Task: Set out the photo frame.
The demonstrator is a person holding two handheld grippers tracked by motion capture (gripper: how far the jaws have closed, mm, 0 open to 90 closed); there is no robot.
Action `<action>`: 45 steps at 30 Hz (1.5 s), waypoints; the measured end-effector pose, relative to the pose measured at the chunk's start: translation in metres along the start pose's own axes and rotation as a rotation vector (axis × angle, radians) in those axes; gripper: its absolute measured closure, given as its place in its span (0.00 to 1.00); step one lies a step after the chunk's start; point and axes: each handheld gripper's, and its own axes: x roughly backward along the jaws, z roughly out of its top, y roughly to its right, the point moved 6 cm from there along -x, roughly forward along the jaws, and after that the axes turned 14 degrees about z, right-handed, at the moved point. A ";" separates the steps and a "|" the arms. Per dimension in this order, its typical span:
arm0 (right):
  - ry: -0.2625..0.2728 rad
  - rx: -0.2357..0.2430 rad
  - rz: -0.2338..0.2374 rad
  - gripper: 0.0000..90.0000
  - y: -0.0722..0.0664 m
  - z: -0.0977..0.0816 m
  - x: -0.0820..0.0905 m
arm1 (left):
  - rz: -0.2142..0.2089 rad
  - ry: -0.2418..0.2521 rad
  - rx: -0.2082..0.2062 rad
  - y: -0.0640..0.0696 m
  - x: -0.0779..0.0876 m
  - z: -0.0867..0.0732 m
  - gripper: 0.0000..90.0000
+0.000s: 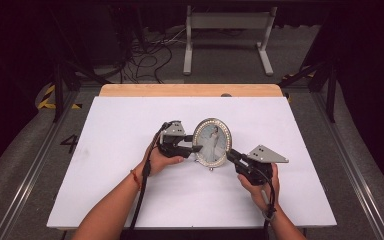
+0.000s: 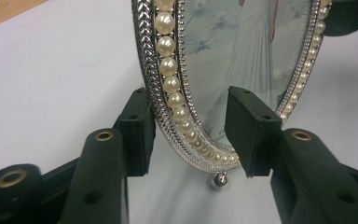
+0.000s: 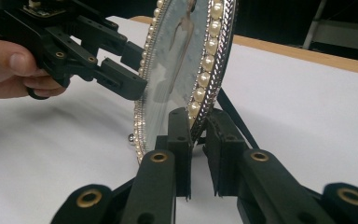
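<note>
The oval pearl-rimmed photo frame (image 1: 212, 142) is standing upright near the middle of the white table (image 1: 110, 150), between the two claws. The right gripper (image 3: 196, 140) is pinching the frame's lower rim: its jaws are sitting closed on the beaded edge, one pad on the glass face, the other behind the rim, just beside the thin back strut (image 3: 235, 116). The left gripper (image 2: 189, 135) is straddling the opposite lower edge, jaws partly spread; the rear pad is resting against the metal rim while the front pad is standing apart from the glass, so it is not clamping.

Judging by looks, the frame is light but stiff, with a slick glass front and a bumpy row of pearls (image 2: 170, 70) that could slip or chip under hard pressure. The safest hold seems to be across the metal rim, low down near the small ball foot (image 2: 220, 179), squeezing gently and keeping pads off the glass centre.
</note>
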 end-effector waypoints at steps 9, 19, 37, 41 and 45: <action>0.006 -0.010 -0.016 0.89 0.004 0.001 -0.004 | 0.038 -0.020 -0.032 0.001 0.008 -0.004 0.70; 0.014 -0.024 -0.017 0.89 0.008 0.002 -0.009 | 0.045 -0.037 -0.048 0.004 0.018 -0.010 0.71; -0.002 -0.024 -0.026 0.91 0.013 0.000 -0.016 | 0.072 -0.049 -0.088 0.014 0.030 -0.017 0.72; -0.010 -0.017 -0.021 0.90 0.011 0.000 -0.016 | 0.071 -0.030 -0.064 0.013 0.031 -0.017 0.71; -0.018 -0.008 -0.007 0.88 0.009 -0.002 -0.016 | 0.097 -0.006 -0.059 0.012 0.035 -0.016 0.69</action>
